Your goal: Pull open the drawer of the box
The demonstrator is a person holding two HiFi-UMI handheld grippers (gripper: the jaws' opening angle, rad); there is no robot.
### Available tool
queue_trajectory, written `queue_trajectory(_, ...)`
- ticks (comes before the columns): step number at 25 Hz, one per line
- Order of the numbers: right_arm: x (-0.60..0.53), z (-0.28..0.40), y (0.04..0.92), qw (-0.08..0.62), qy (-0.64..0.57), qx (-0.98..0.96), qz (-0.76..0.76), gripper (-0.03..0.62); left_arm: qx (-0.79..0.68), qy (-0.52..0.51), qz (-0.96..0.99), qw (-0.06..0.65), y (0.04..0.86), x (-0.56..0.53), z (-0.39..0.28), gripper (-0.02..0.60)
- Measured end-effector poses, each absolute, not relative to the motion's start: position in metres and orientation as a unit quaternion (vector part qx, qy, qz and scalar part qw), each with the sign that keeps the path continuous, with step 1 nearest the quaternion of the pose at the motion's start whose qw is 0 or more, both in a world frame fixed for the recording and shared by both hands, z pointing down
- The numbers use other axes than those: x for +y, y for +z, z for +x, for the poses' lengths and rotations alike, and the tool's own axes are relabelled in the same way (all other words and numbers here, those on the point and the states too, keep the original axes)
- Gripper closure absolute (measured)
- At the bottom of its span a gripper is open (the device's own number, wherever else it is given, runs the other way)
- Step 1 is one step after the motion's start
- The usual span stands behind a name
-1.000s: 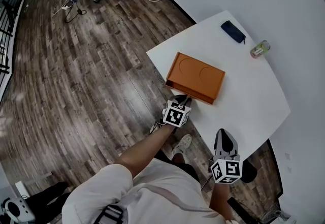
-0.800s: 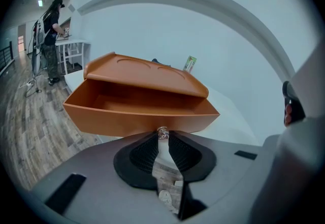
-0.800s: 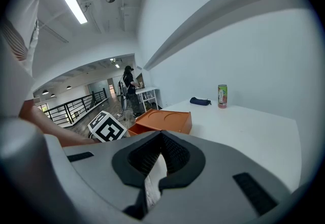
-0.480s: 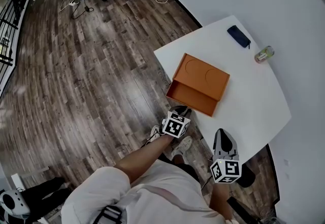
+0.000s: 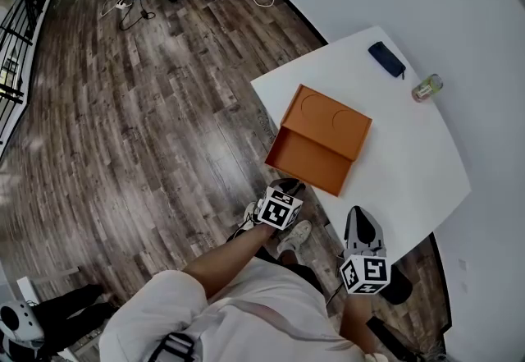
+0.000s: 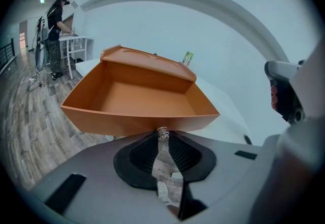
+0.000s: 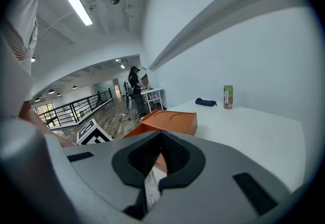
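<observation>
Drawer ring (image 6: 162,133) is pinched between the nearly closed jaws of the left gripper (image 6: 163,139); if pulled further from the box (image 5: 336,116), the drawer (image 5: 316,157) could be dropped.

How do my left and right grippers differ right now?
The left gripper is closed on the small metal handle at the front of the drawer; the right gripper has its jaws together on nothing. The left gripper meets the drawer's front, while the right gripper hangs apart from it, nearer the person. Both point toward the orange box.
</observation>
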State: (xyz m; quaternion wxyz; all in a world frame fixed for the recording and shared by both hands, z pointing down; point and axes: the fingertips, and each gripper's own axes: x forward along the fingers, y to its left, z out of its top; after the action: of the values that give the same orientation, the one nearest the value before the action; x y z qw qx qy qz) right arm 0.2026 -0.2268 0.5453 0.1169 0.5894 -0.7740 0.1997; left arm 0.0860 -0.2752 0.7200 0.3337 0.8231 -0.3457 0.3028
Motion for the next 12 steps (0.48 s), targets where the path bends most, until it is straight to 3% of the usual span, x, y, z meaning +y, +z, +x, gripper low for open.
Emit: queue_trajectory(12, -0.2230, 0.1955, 0.5392, 0.115, 0.195, -0.782, 0.581, 0.595, -0.347, 0.306, 0.823, 0.330, 0.7172, -0.2687, 0.0838, 0.506)
